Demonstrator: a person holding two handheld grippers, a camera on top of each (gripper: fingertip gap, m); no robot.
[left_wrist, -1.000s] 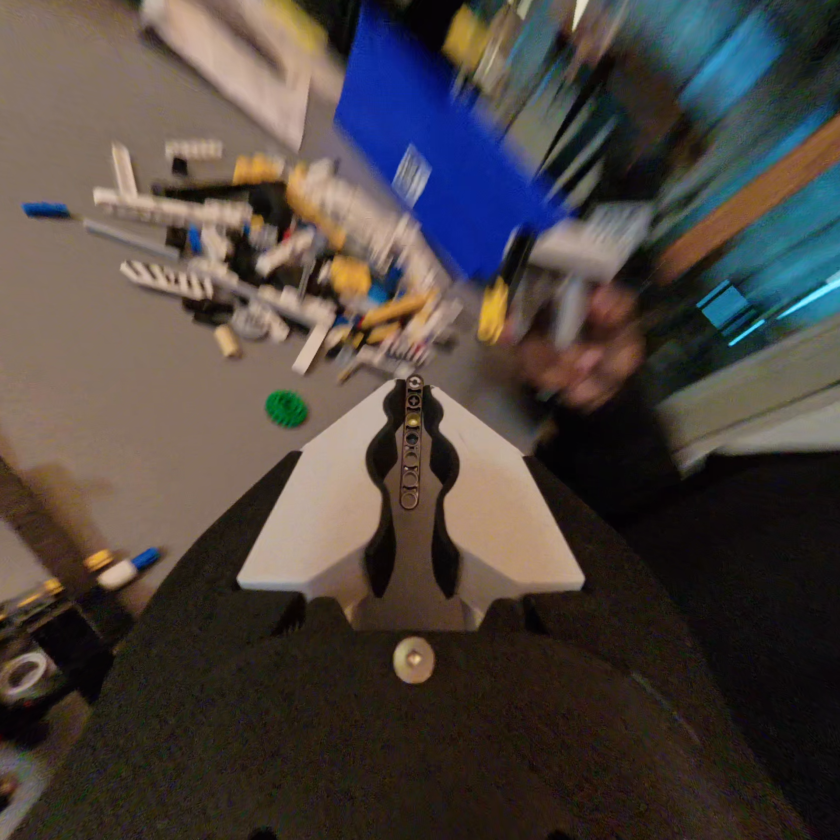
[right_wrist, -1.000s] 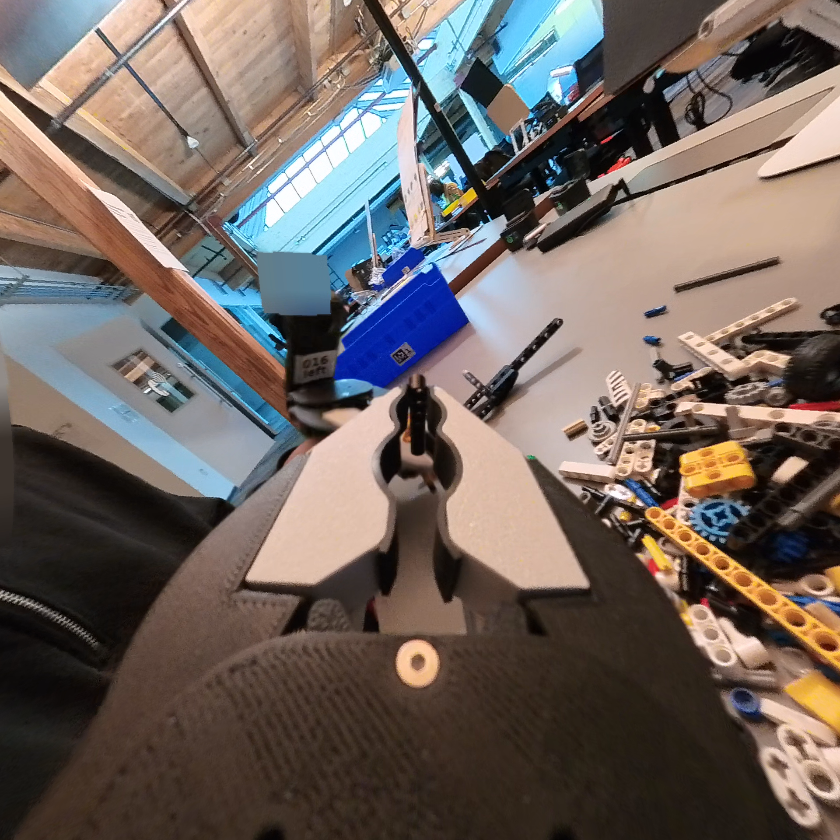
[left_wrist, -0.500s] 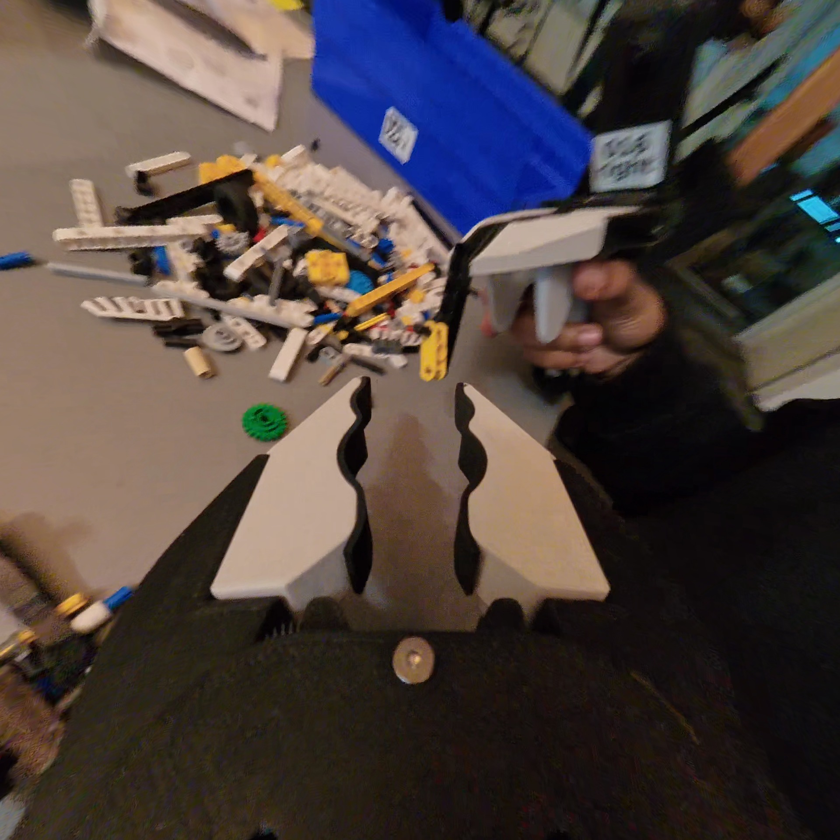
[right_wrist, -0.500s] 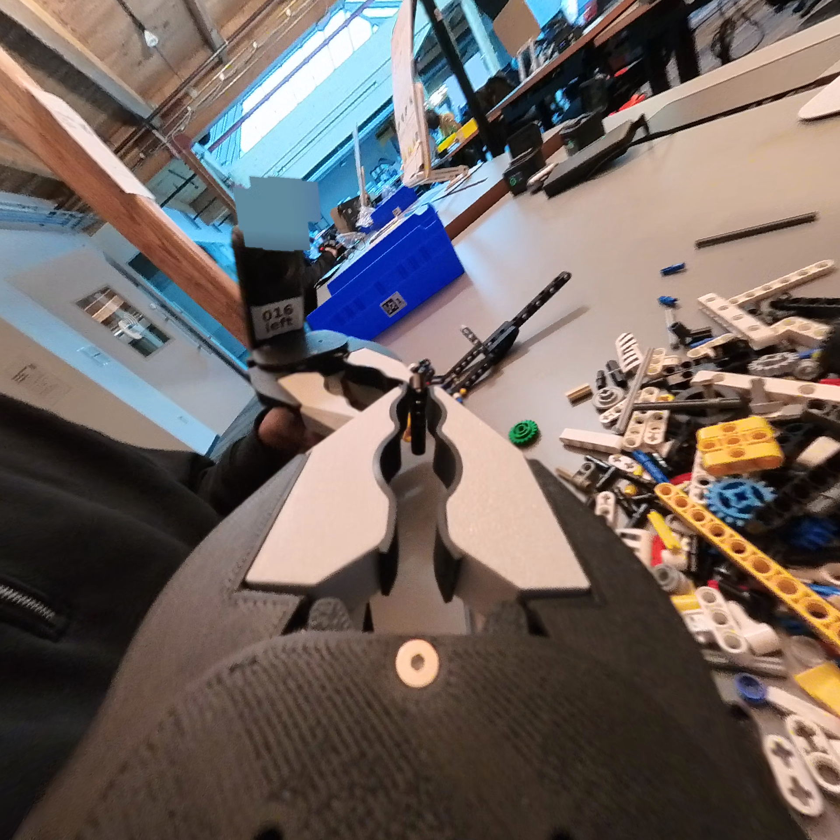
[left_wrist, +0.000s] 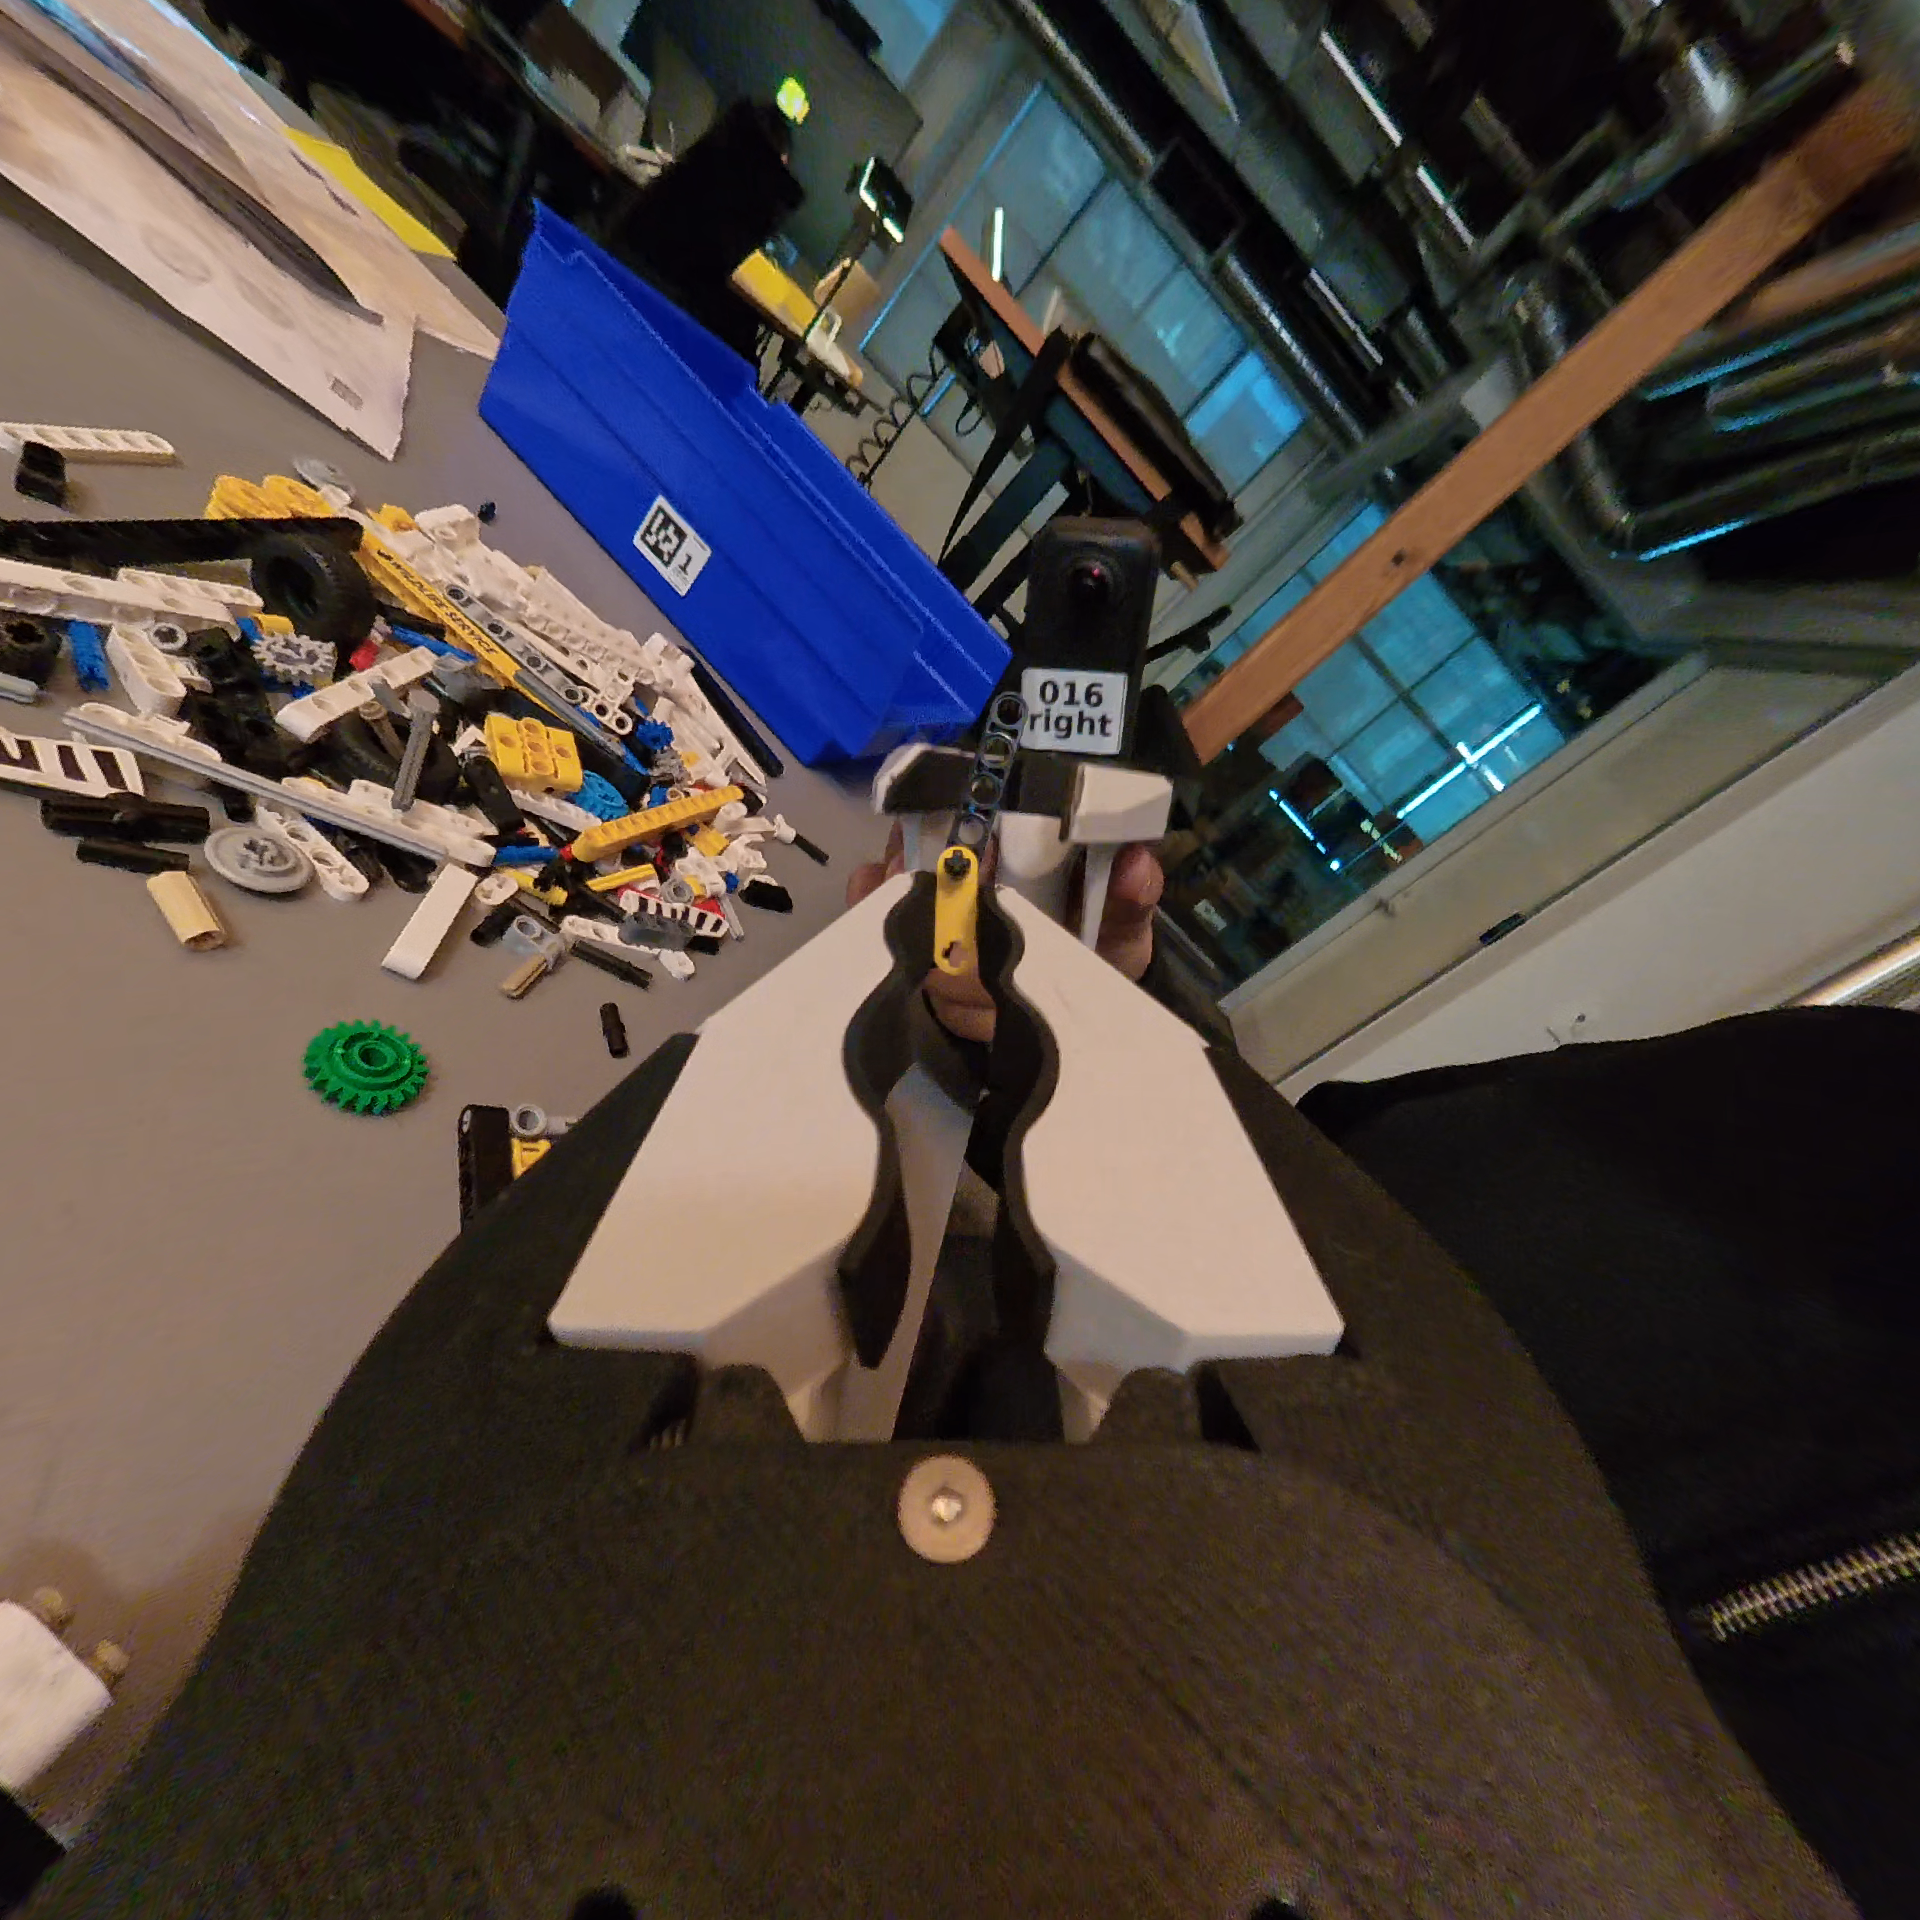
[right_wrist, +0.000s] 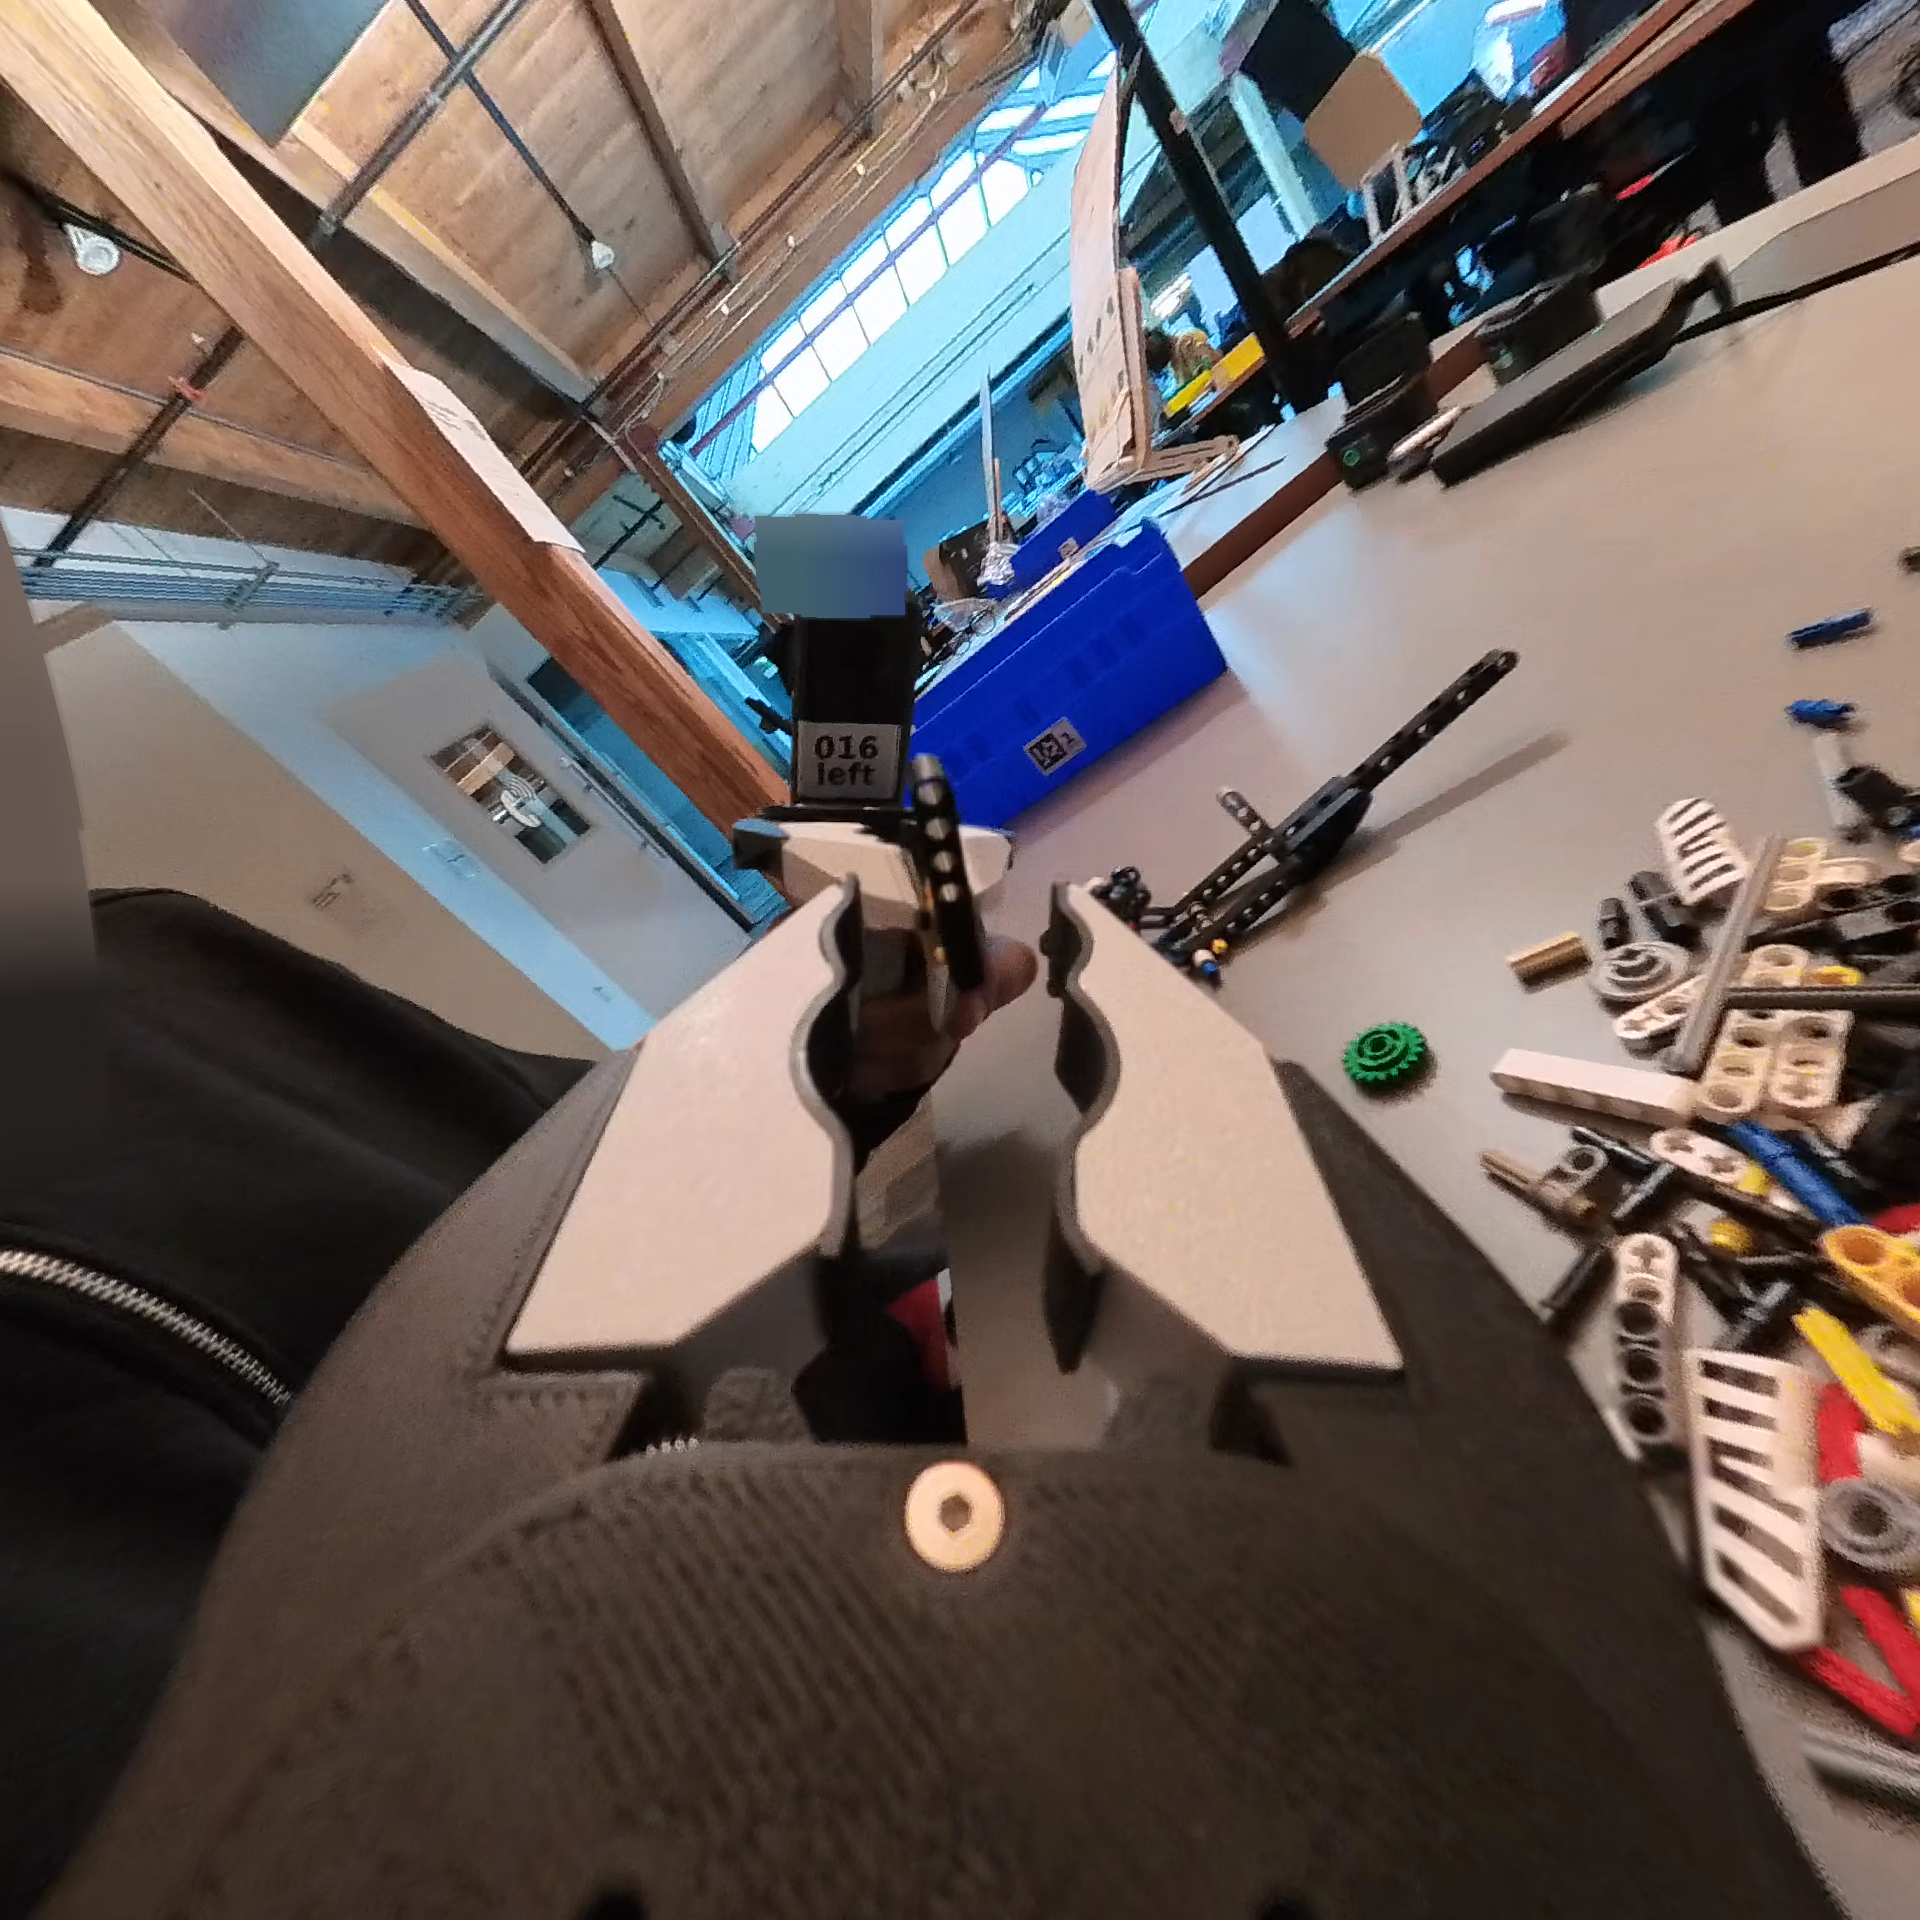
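Note:
In the left wrist view my left gripper is shut on a small yellow link pinned to a thin black beam with holes, which sticks up past the fingertips. My right gripper faces it just beyond, open, with the beam standing between its fingers. In the right wrist view my right gripper is open, and its pads stand apart from the black beam. The left gripper grips that beam from the far side. Both grippers are held above the grey table.
A pile of white, black, yellow and blue building pieces lies on the table. A green gear lies apart from it, also in the right wrist view. A blue bin stands behind. A black beam assembly lies on the table. My left and right fingertips are right by each other.
Half a second ago the right gripper was shut on the beam-and-link piece and the left was open. Now the left has shut on it and the right has opened.

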